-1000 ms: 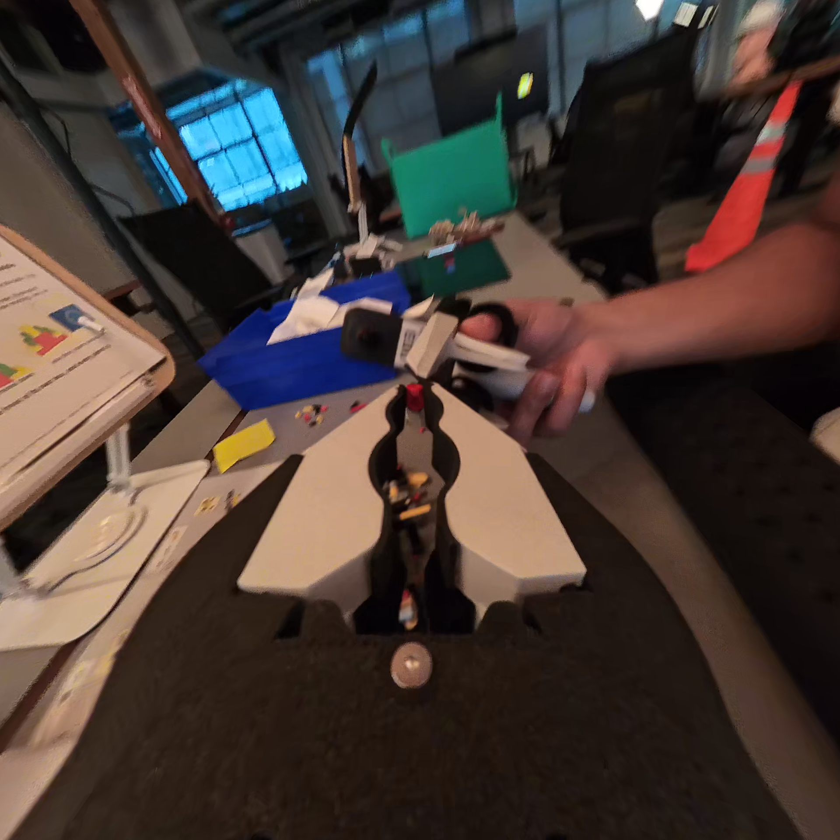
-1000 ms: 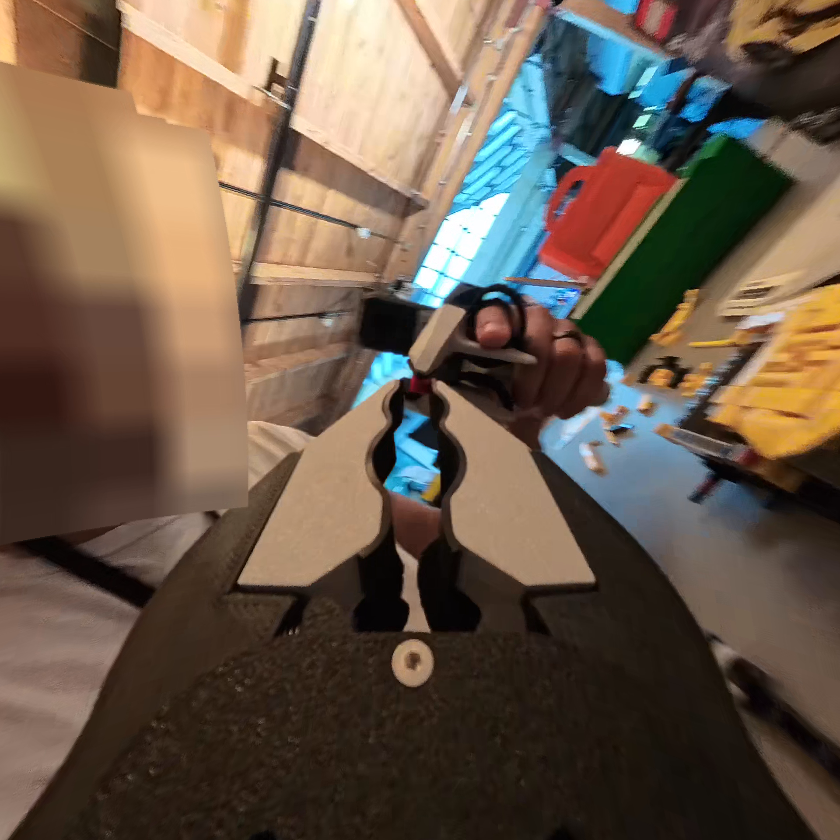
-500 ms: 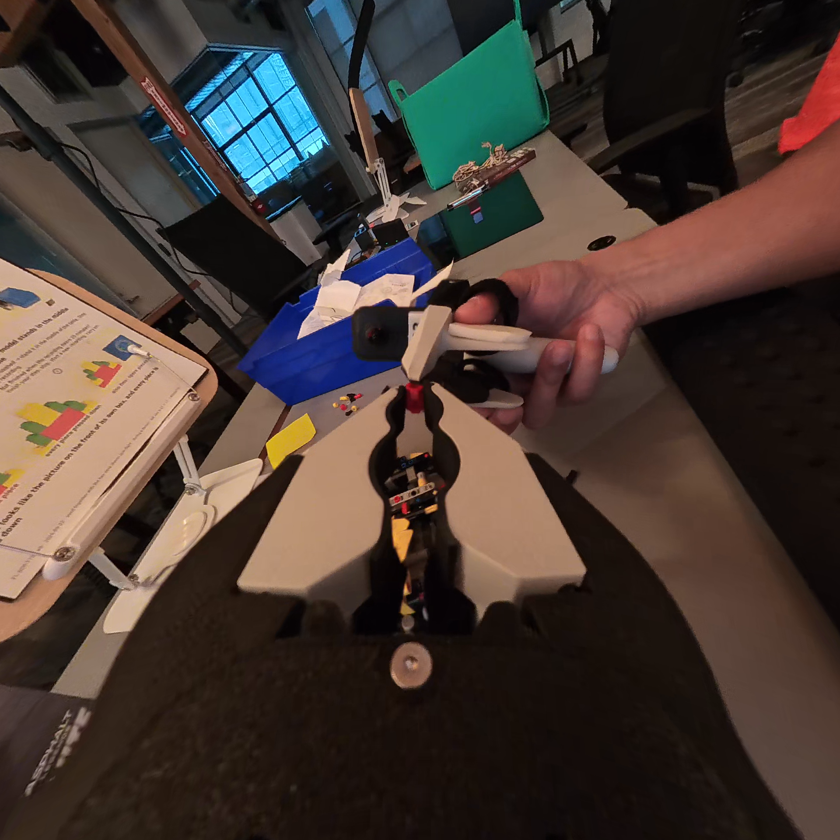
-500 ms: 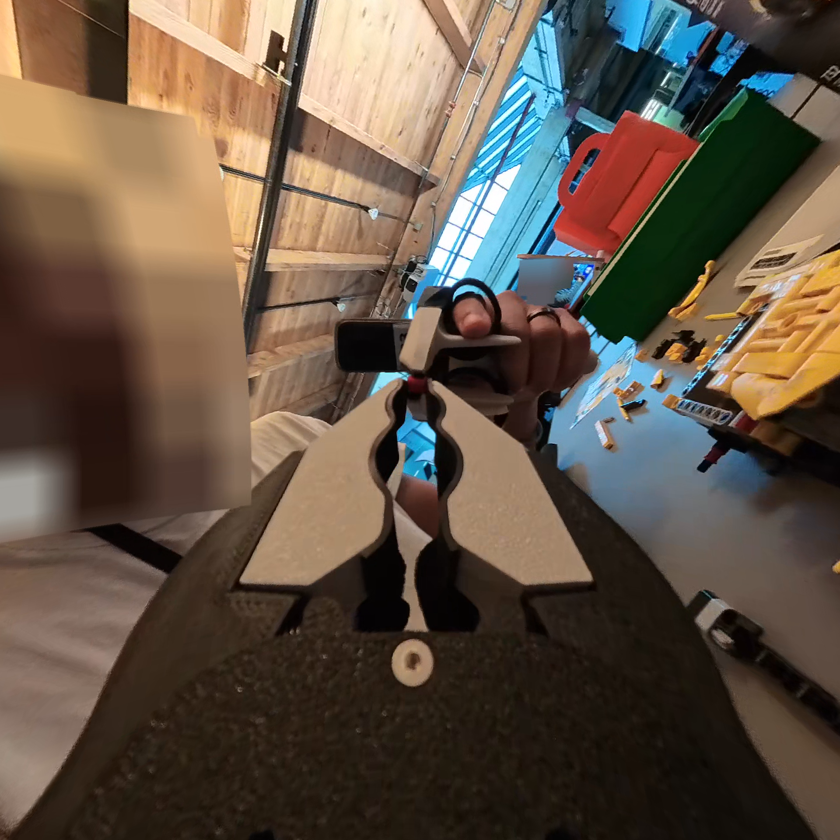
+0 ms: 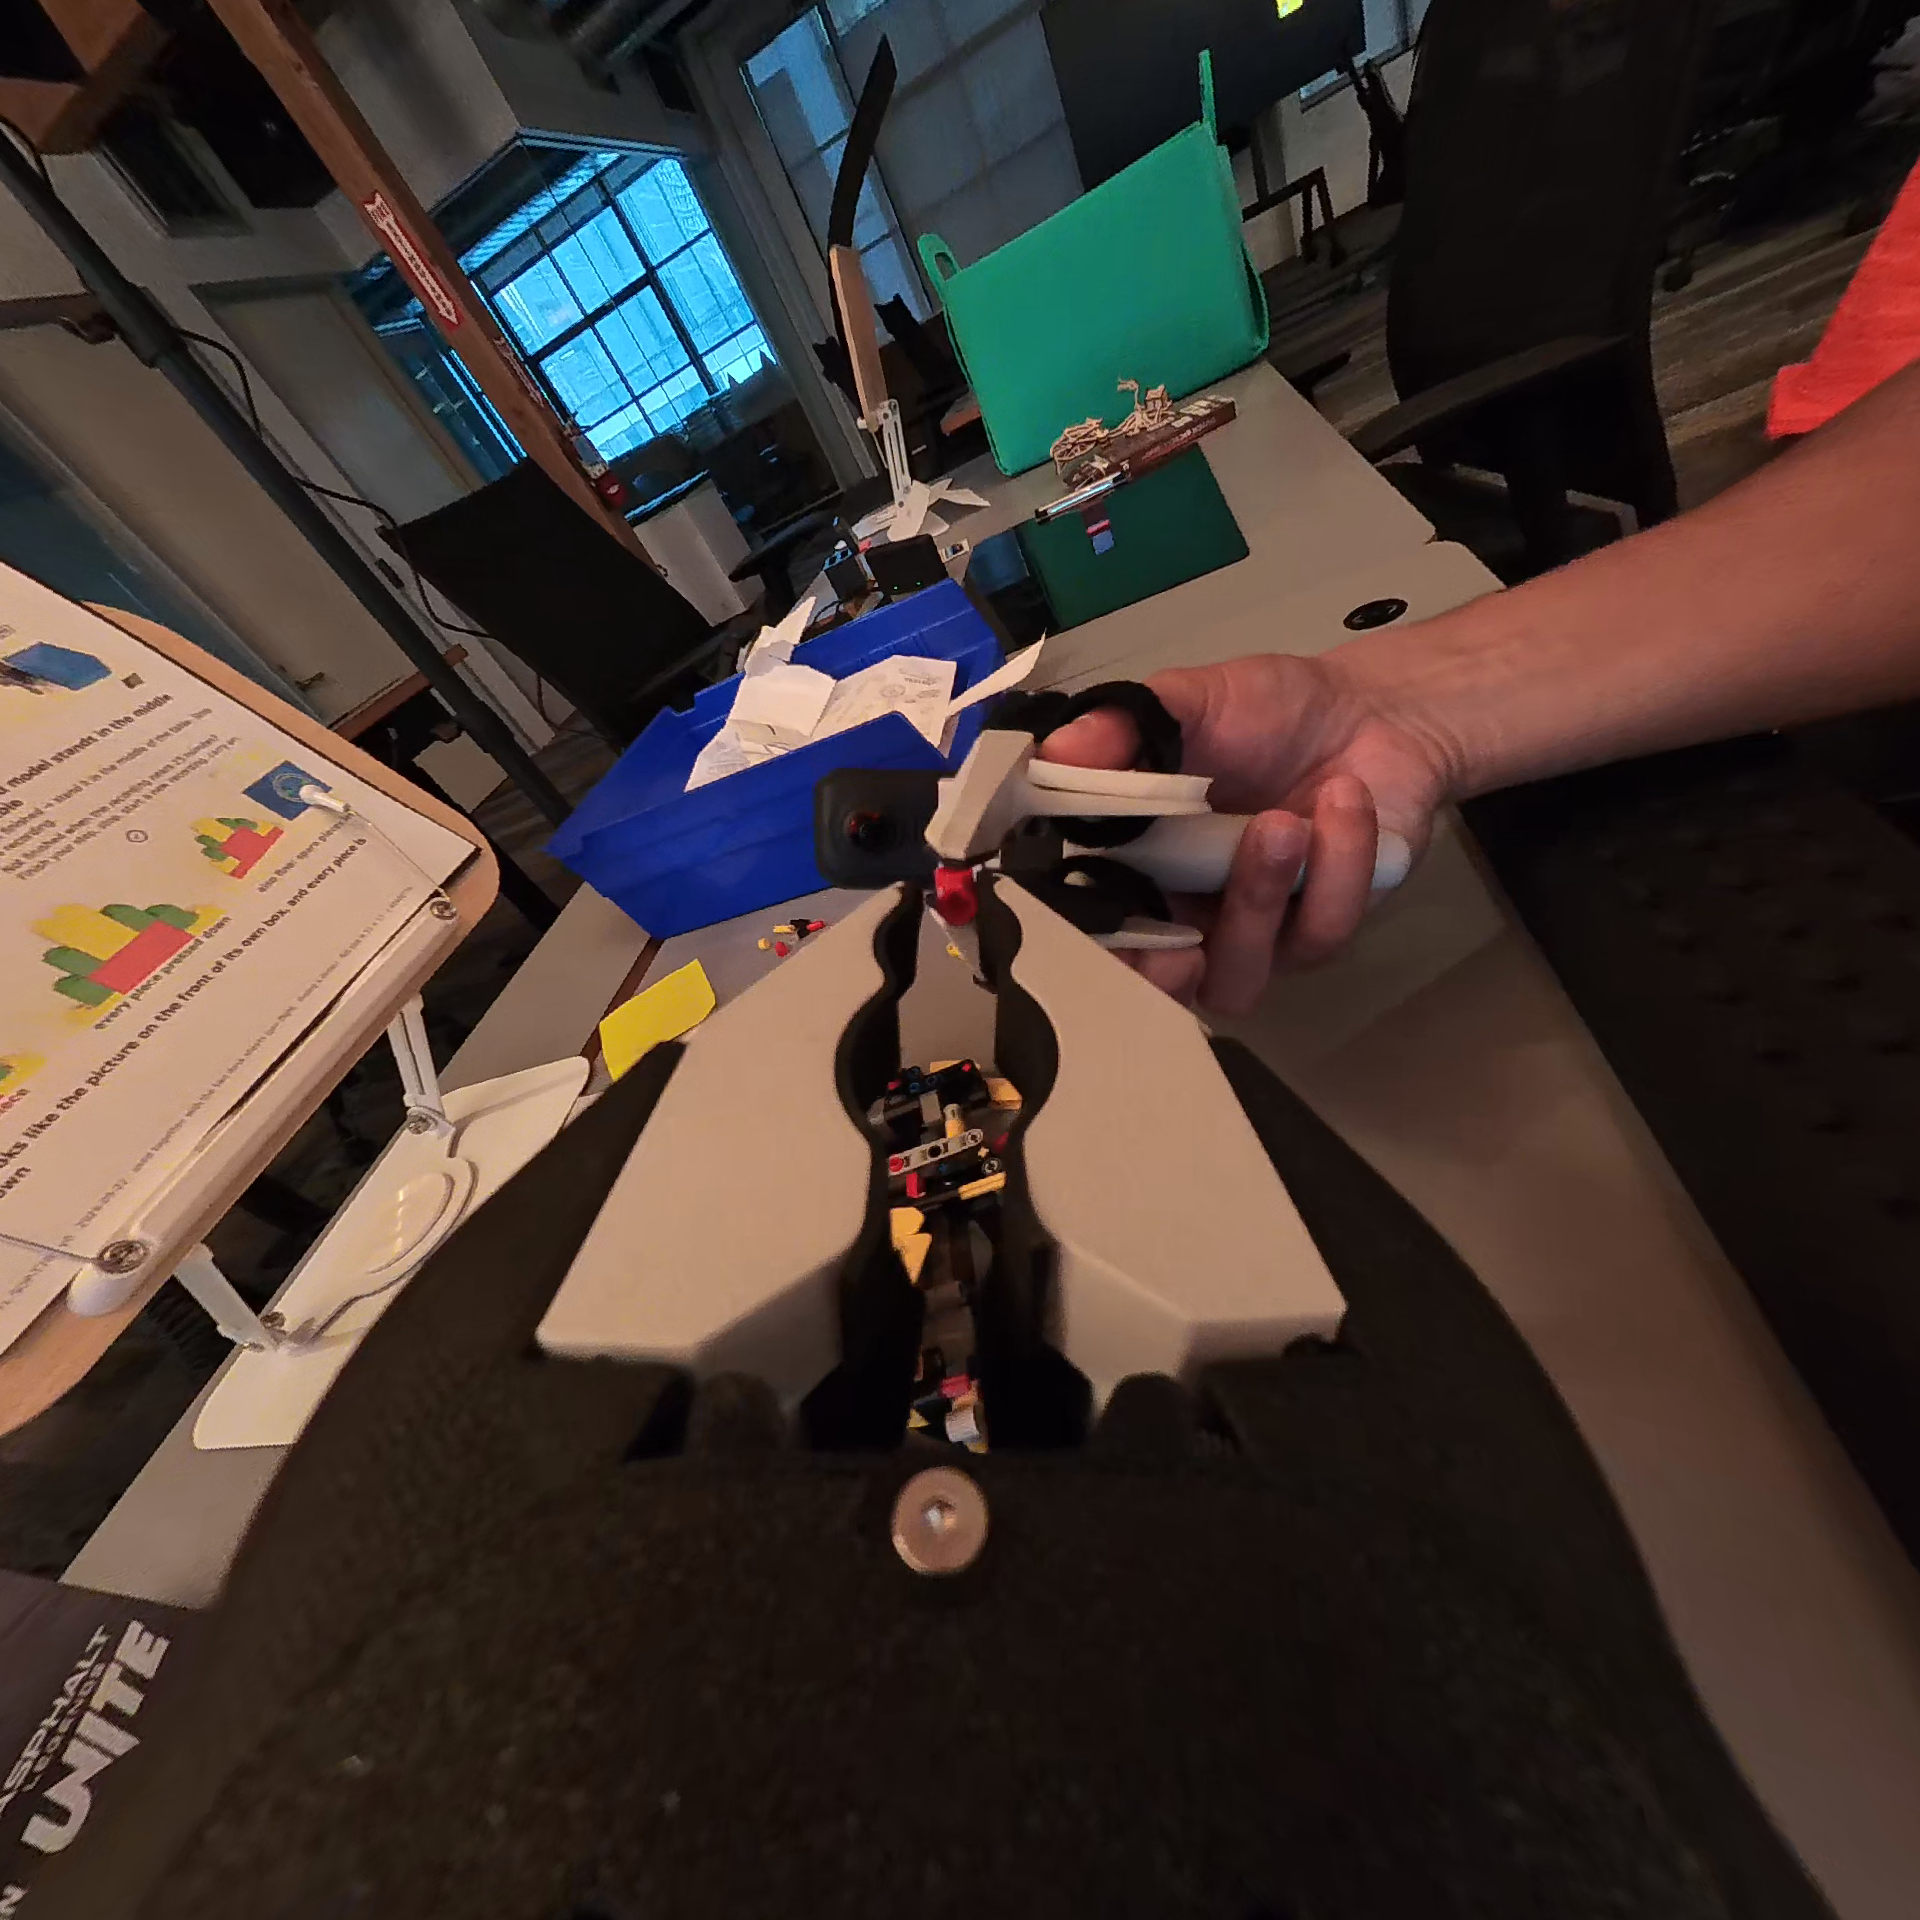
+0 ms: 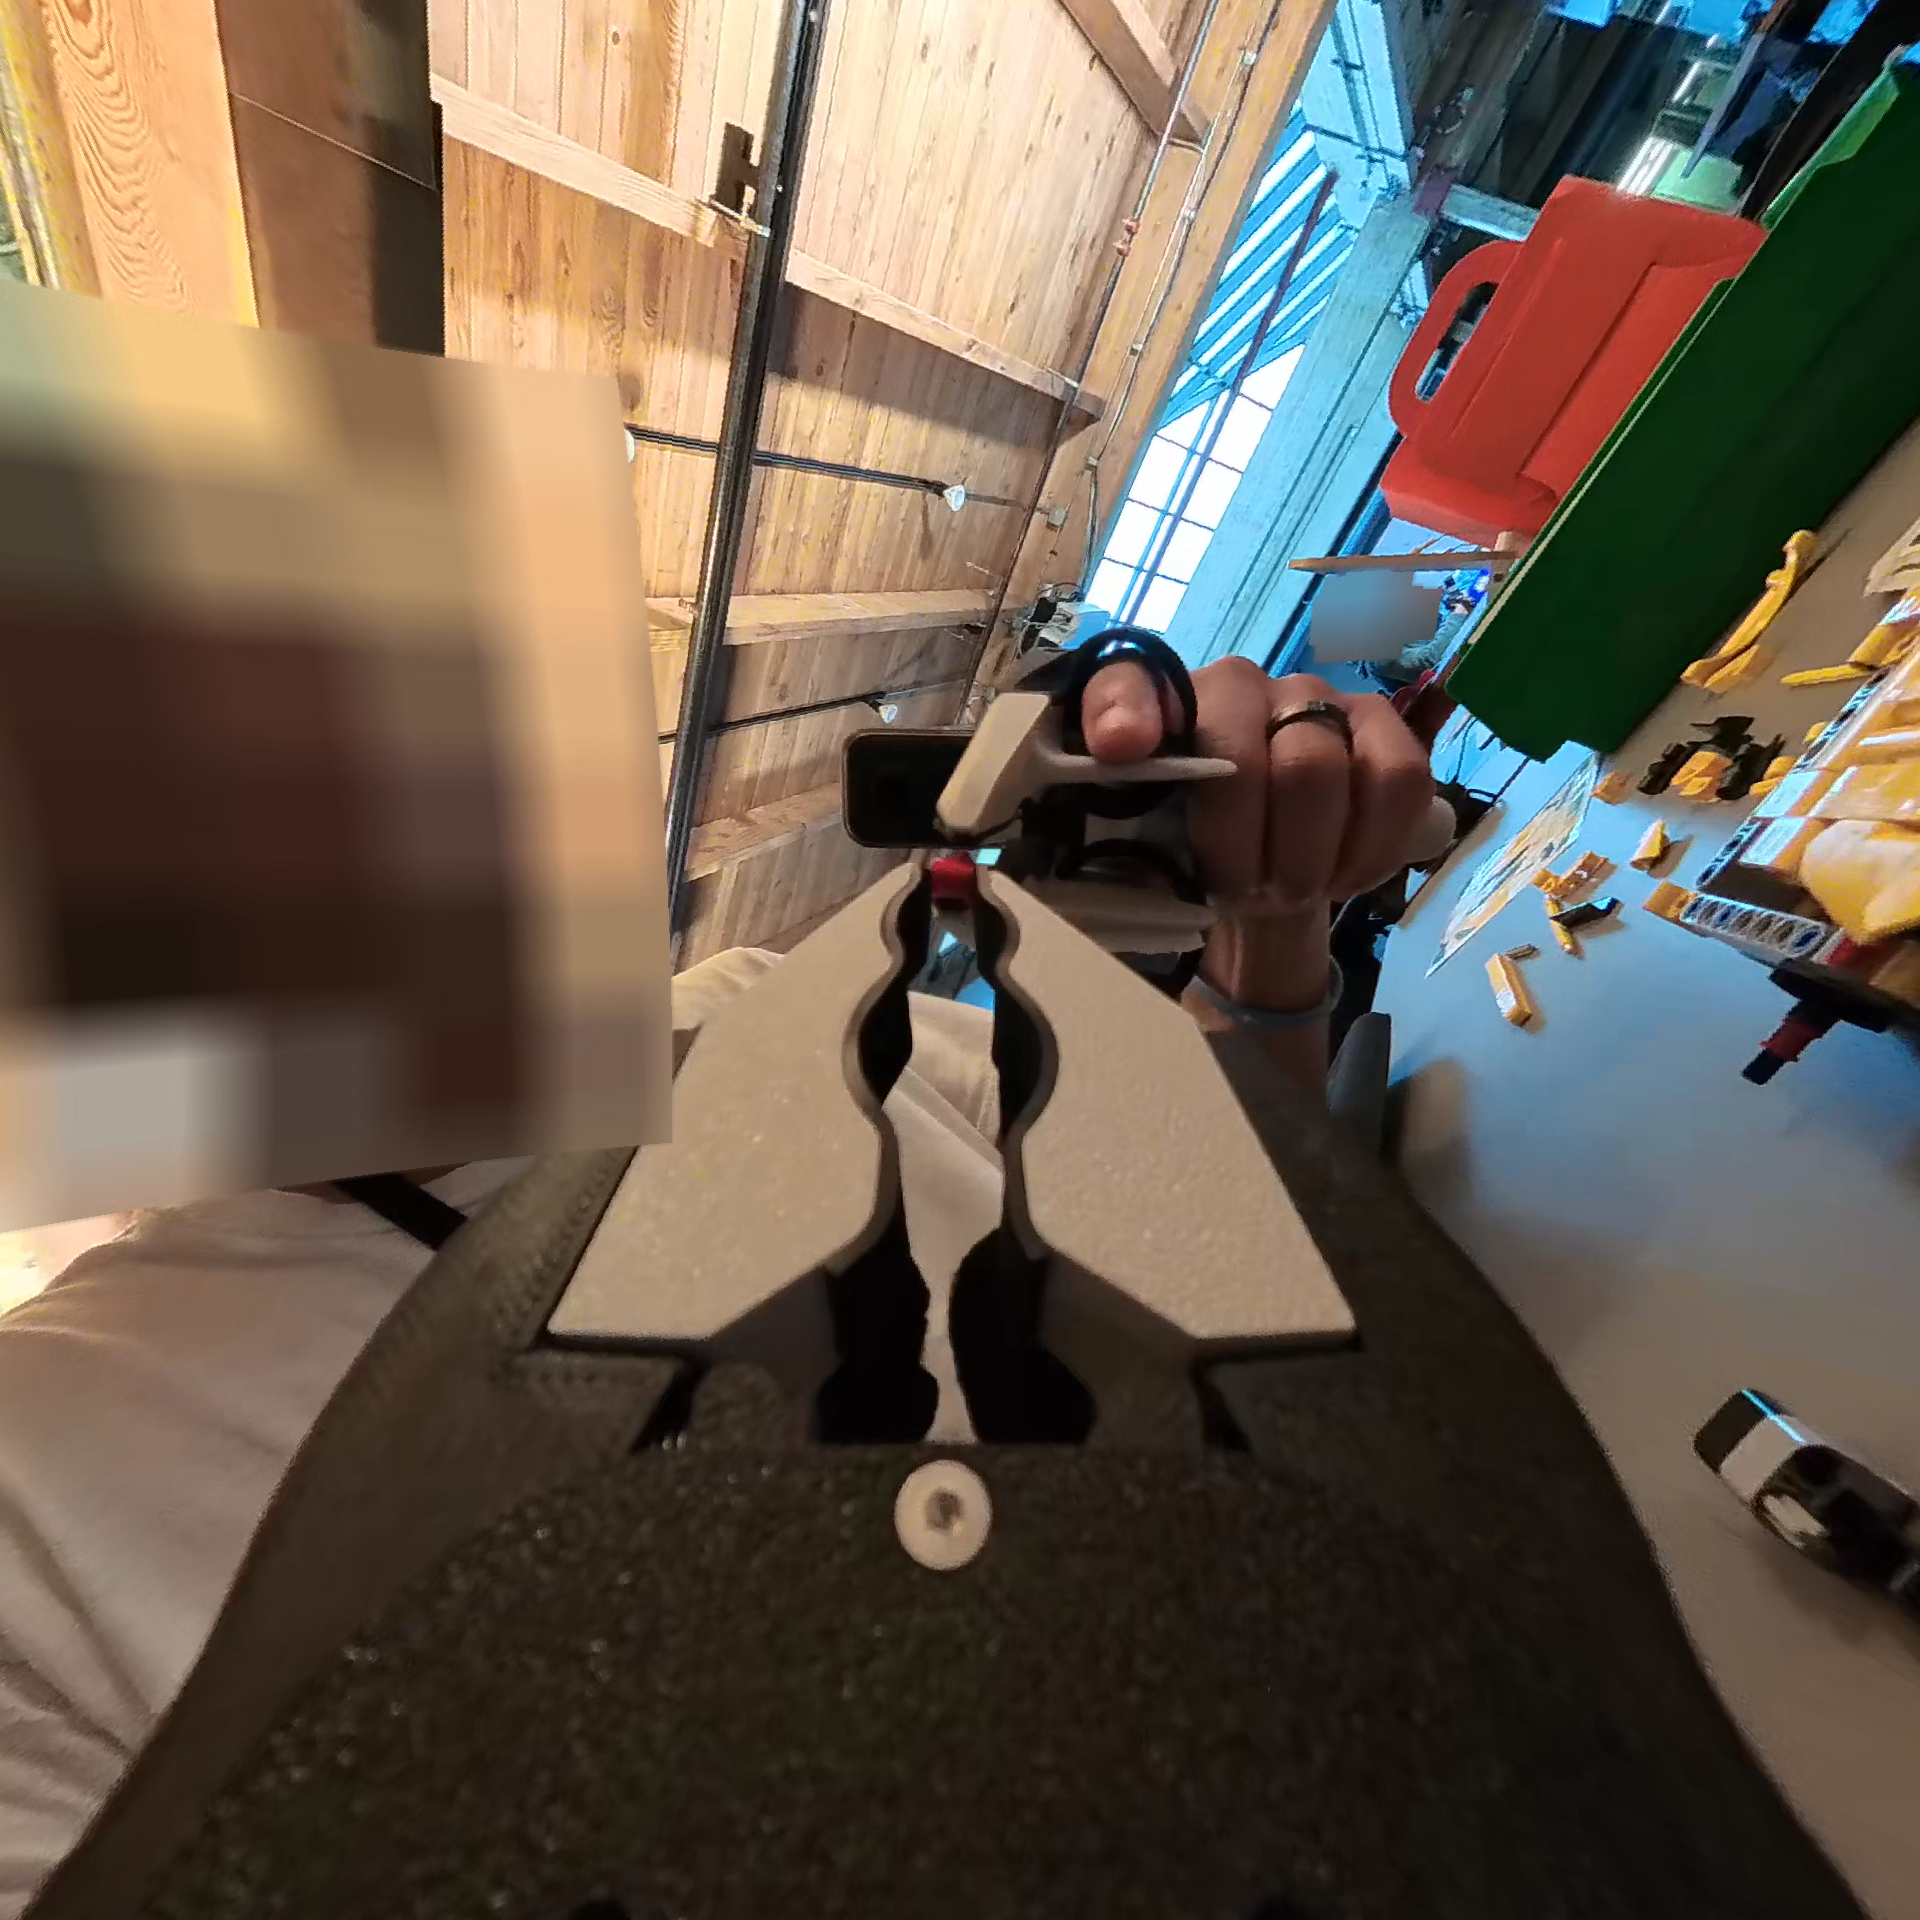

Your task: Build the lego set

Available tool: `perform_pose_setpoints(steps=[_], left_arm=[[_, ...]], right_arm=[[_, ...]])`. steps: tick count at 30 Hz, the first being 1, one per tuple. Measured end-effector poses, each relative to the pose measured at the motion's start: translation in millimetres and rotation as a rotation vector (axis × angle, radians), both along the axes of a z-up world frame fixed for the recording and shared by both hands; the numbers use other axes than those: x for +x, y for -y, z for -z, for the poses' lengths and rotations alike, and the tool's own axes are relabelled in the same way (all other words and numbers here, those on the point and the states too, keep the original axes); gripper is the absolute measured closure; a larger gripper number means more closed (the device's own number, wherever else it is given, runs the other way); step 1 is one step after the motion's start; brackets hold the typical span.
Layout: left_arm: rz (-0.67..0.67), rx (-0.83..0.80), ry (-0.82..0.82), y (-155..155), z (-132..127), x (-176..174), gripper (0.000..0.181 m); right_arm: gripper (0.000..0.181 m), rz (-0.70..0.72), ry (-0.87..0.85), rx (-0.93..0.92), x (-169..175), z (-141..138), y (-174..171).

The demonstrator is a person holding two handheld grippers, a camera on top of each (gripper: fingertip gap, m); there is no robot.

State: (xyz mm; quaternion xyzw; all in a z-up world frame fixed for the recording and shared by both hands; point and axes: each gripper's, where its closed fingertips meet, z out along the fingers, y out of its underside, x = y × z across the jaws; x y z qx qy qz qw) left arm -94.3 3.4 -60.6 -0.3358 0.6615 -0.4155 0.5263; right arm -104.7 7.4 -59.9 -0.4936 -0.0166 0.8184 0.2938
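Observation:
My left gripper [image 5: 951,906] and right gripper [image 6: 951,883] meet tip to tip above the table. Each is closed on the same small red lego piece [image 5: 954,896], also seen in the right wrist view [image 6: 950,876]. In the left wrist view the right gripper's body [image 5: 1049,821] shows in a hand; in the right wrist view the left gripper's body [image 6: 1039,790] shows in the other hand. Below, through the gap between my left fingers, a partly built black, grey and yellow lego model [image 5: 940,1132] lies on the table.
An instruction board on a white stand [image 5: 187,935] is at the left. A blue bin of papers [image 5: 748,831], a green box [image 5: 1132,540] and a green bag [image 5: 1101,312] stand behind. Loose yellow lego parts [image 6: 1507,982], a green bin [image 6: 1714,468] and a red bag [image 6: 1538,343] show in the right wrist view. The tips of both grippers are at nearly the same place.
Both grippers stayed tip to tip on the red piece. The left view tilted down, so the model and the board show more. The right view steadied.

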Motion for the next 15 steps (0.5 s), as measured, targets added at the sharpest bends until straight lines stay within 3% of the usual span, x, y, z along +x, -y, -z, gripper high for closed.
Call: perform_pose_setpoints(steps=[6, 9, 11, 13, 15], left_arm=[[0.022, 0.014, -0.030, 2, 4, -1, 0.175], [-0.015, 0.039, -0.051, -5, 6, 1, 0.174], [-0.039, -0.024, -0.080, -13, 6, 0, 0.174], [-0.076, -0.108, -0.110, -25, 7, -2, 0.174], [-0.107, -0.179, -0.140, -37, 11, -2, 0.174]], right_arm=[[0.175, 0.001, 0.006, -0.013, -1, 3, 0], [0.172, 0.089, 0.122, 0.038, 5, 8, -3], [0.164, 0.212, 0.345, 0.110, 18, 18, -7], [0.162, 0.356, 0.759, 0.228, 33, 49, -9], [0.160, 0.359, 1.125, 0.339, 40, 85, 7]])
